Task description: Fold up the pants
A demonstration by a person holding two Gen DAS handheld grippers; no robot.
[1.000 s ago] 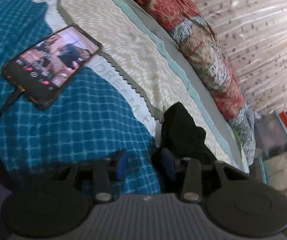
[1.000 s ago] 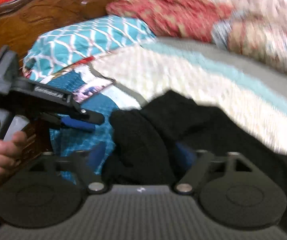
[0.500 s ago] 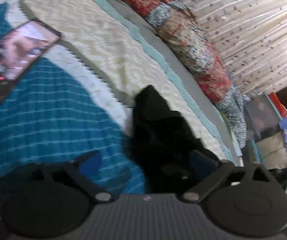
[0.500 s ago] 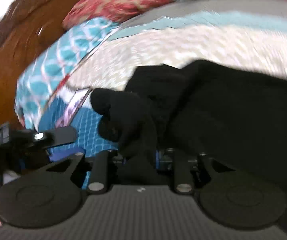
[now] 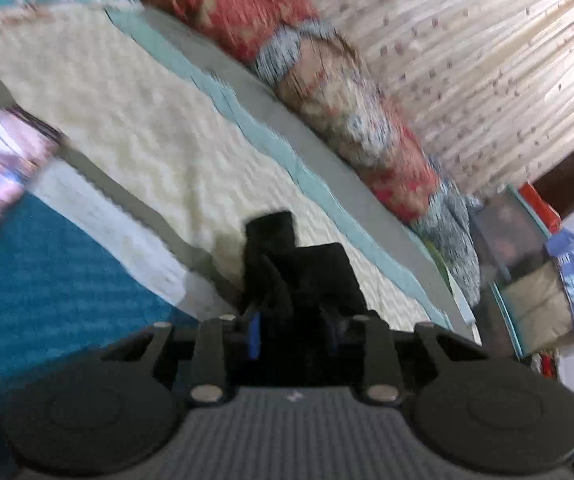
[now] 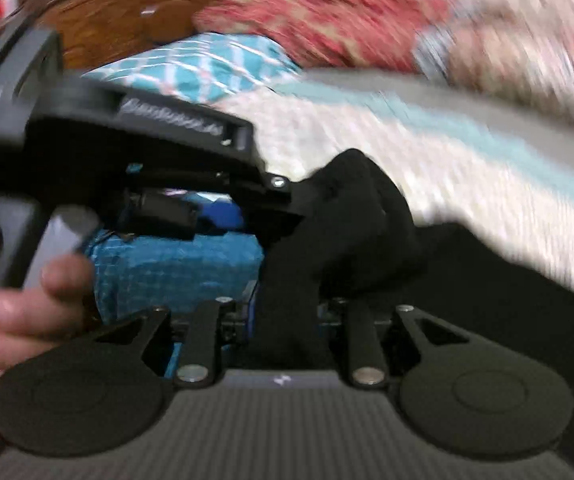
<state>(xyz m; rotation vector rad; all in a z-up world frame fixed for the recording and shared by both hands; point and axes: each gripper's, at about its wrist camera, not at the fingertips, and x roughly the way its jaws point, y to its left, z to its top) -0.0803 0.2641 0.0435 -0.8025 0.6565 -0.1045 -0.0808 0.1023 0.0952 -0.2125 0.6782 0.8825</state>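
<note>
Two grippers pinch the black pants [image 6: 351, 236] above the bed [image 5: 135, 128]: left gripper [image 5: 293, 326] closing on a bunched edge, right gripper [image 6: 287, 316] clamped on fabric (blurred, apparently thick). Uneven bunches could slip, skewing the fold.

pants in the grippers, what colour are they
Plain black pants, no visible pattern; the right wrist view shows them best.

A bed [image 5: 135, 128] with a cream and teal quilt; a red patterned pillow [image 5: 327, 80] along its far edge; a pleated curtain [image 5: 487, 60] behind; a wooden headboard [image 6: 127, 12].
</note>
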